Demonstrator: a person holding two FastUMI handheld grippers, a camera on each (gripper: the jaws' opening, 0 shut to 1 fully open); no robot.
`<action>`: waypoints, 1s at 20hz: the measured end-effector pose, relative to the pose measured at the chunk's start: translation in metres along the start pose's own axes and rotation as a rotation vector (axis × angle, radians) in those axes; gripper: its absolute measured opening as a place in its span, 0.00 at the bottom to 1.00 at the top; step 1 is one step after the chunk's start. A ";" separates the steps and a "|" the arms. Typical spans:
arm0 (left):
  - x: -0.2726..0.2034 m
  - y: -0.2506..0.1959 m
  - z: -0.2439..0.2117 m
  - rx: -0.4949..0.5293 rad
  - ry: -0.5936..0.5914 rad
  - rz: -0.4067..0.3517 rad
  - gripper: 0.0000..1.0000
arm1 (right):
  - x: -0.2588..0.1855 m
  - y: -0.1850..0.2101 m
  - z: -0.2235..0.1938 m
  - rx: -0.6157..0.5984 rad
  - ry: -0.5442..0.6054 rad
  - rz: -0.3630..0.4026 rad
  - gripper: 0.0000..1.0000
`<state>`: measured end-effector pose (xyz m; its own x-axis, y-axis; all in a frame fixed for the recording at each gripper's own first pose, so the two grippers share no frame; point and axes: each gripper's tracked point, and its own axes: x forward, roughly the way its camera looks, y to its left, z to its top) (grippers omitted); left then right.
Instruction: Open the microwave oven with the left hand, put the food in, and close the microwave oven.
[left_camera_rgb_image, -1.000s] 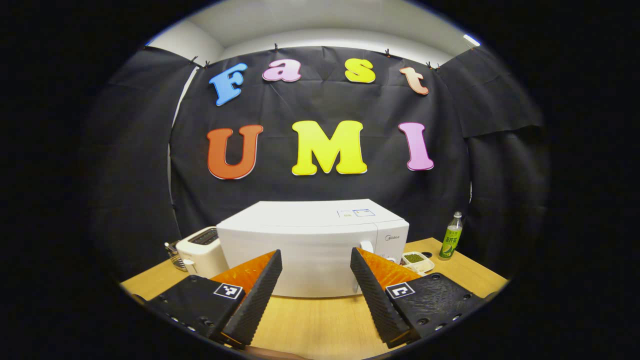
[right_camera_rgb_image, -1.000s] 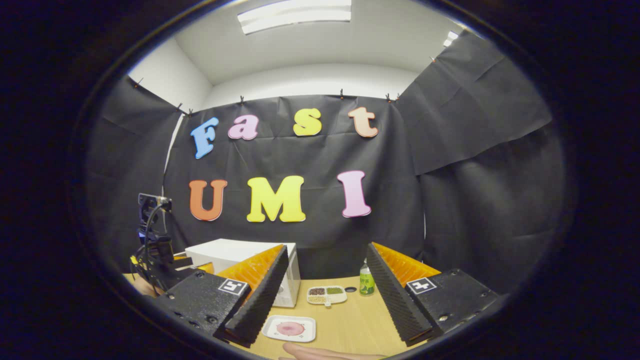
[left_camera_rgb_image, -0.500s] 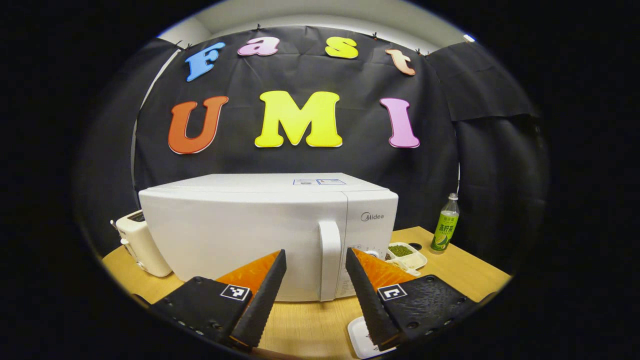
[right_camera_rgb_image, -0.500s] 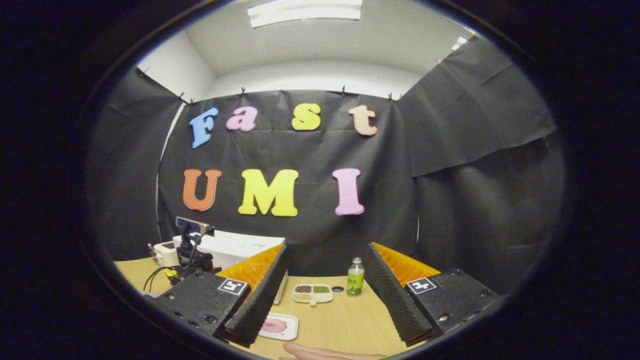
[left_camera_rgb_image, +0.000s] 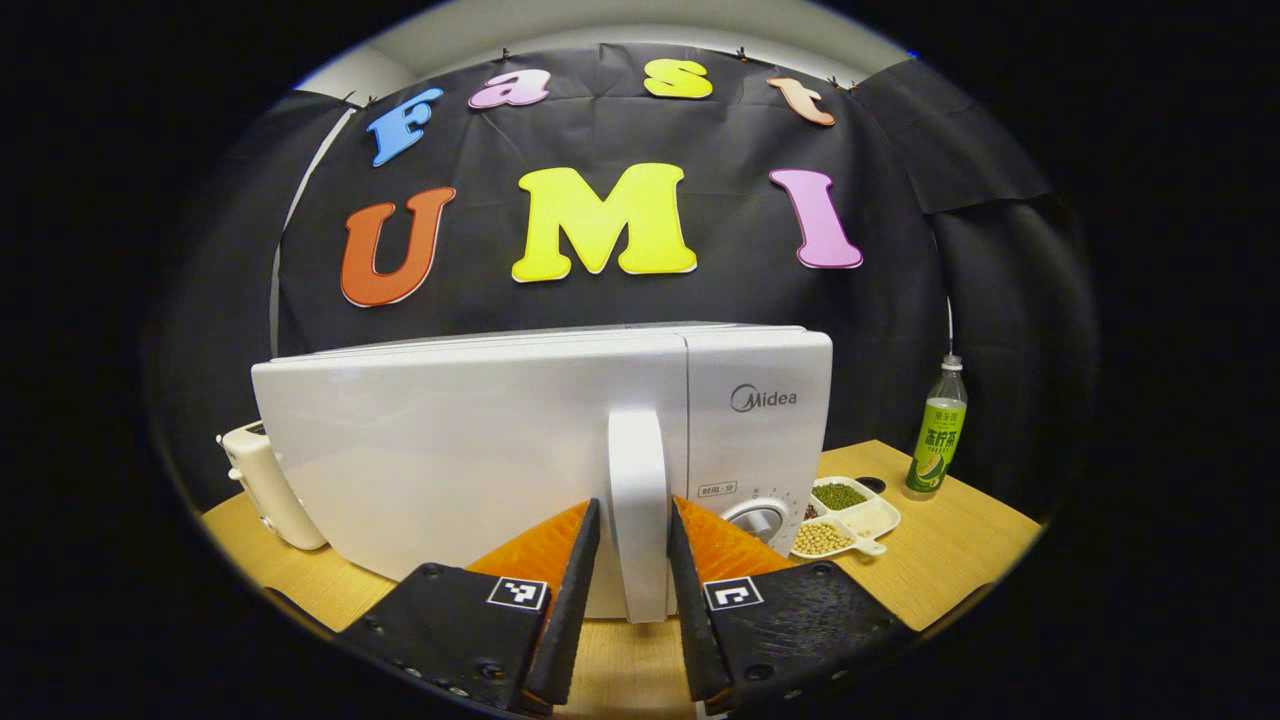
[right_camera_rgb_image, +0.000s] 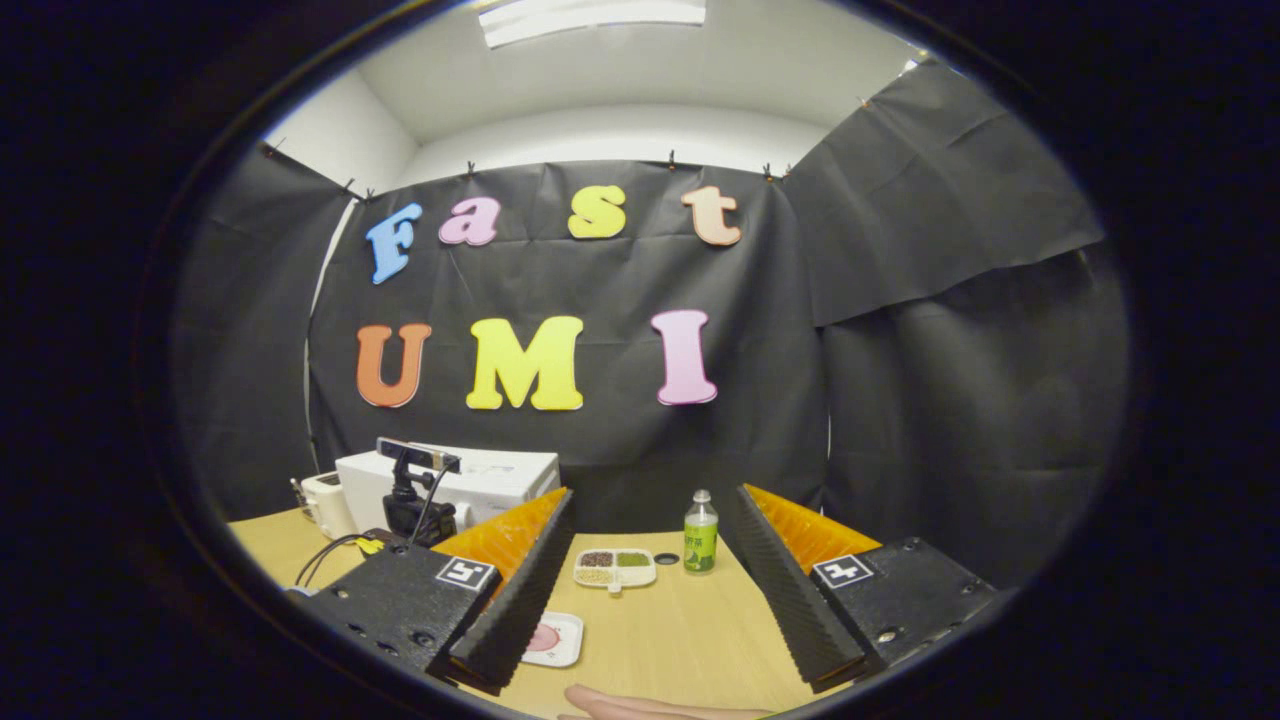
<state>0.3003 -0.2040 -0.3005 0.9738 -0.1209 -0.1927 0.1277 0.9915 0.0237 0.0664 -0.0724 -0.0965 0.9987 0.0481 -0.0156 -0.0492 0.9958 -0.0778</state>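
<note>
The white microwave (left_camera_rgb_image: 480, 450) stands close in front in the left gripper view, its door closed. Its upright white handle (left_camera_rgb_image: 638, 470) sits between the fingers of my left gripper (left_camera_rgb_image: 633, 515), which press on it from both sides. In the right gripper view the microwave (right_camera_rgb_image: 490, 472) is farther off at the left. The food, a pink round piece on a small white plate (right_camera_rgb_image: 550, 638), lies on the table just beyond my right gripper's left finger. My right gripper (right_camera_rgb_image: 655, 495) hovers open above the table with nothing in it.
A white toaster (left_camera_rgb_image: 262, 480) stands left of the microwave. A divided dish of beans (left_camera_rgb_image: 845, 510) and a green bottle (left_camera_rgb_image: 935, 430) stand to its right on the wooden table (right_camera_rgb_image: 680, 640). A hand (right_camera_rgb_image: 640, 703) shows at the bottom edge of the right gripper view.
My left gripper moved in to the microwave and its fingers narrowed onto the door handle. The right gripper drifted slightly and stayed open.
</note>
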 end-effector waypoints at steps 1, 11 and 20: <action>0.001 0.000 0.001 0.001 -0.007 0.004 0.42 | 0.001 -0.001 -0.001 0.003 -0.001 -0.001 1.00; -0.004 -0.007 -0.015 -0.046 0.048 -0.047 0.12 | 0.003 0.002 -0.016 0.032 0.020 -0.003 0.92; -0.030 -0.003 -0.018 -0.034 0.033 -0.065 0.11 | 0.003 0.001 -0.022 0.005 0.027 -0.014 1.00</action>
<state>0.2671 -0.2026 -0.3121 0.9568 -0.1839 -0.2252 0.1834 0.9828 -0.0233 0.0690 -0.0729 -0.1189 0.9986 0.0320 -0.0410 -0.0349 0.9967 -0.0729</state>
